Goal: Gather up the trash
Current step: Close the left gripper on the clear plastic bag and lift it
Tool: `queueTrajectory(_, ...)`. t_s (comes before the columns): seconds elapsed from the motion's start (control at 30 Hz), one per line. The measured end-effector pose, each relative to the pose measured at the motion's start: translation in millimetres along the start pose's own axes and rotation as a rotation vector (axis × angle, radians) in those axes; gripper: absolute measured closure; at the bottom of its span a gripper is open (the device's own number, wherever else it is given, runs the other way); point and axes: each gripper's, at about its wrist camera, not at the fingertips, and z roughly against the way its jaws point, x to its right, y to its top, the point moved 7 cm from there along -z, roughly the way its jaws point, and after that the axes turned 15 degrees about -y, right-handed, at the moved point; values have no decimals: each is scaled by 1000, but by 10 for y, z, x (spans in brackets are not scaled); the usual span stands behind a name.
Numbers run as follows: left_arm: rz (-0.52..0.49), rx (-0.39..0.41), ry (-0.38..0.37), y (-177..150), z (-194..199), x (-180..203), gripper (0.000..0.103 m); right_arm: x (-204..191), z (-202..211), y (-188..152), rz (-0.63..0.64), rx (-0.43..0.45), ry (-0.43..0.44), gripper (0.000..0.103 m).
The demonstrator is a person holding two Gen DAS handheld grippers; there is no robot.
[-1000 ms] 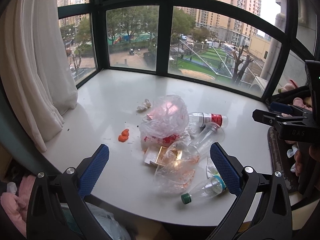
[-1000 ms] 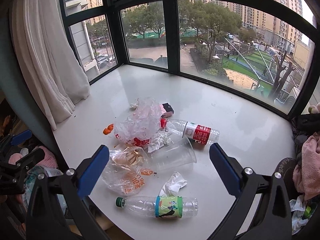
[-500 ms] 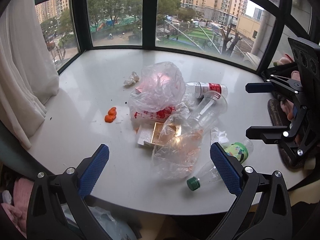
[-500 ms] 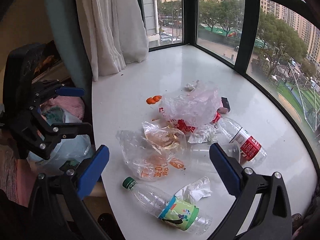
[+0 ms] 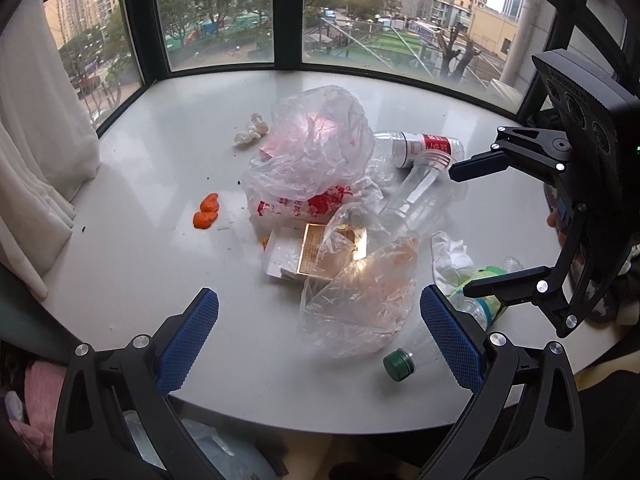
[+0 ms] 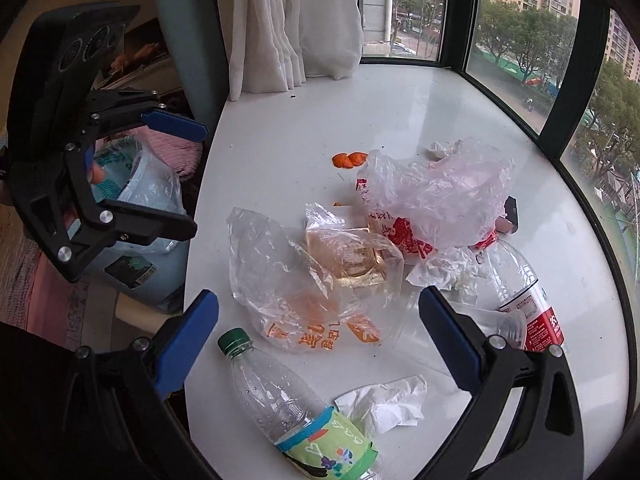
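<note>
Both tools hang wide open and empty above the white tabletop (image 5: 132,184): the left hand-held gripper (image 5: 319,336) near the front edge, the right hand-held gripper (image 6: 319,334) coming in from the side. The litter lies heaped mid-surface. Nearest is a crumpled clear plastic bag with orange print (image 6: 304,280), featherlight and slippery, best pinched at a bunched fold. Just beside it lies a clear green-capped plastic bottle (image 6: 280,396), empty by the look, stiff enough to clamp across its body. A lined pale blue bin (image 6: 144,216) waits off the edge.
</note>
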Motion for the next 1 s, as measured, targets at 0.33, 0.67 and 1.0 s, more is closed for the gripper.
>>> queueTrajectory(0.33, -66, -111, -33, -100, -342, -80, 14, -67, -399, -115, 204, -58, 115, 6)
queueTrajectory(0.67, -96, -203, -96, -166, -697, -109, 40, -238, -783, -261, 339, -173, 252, 48)
queueTrajectory(1.0, -80, -231, -152, -203, -738, -83, 99, -229, -802, -143, 309, -193, 293, 98)
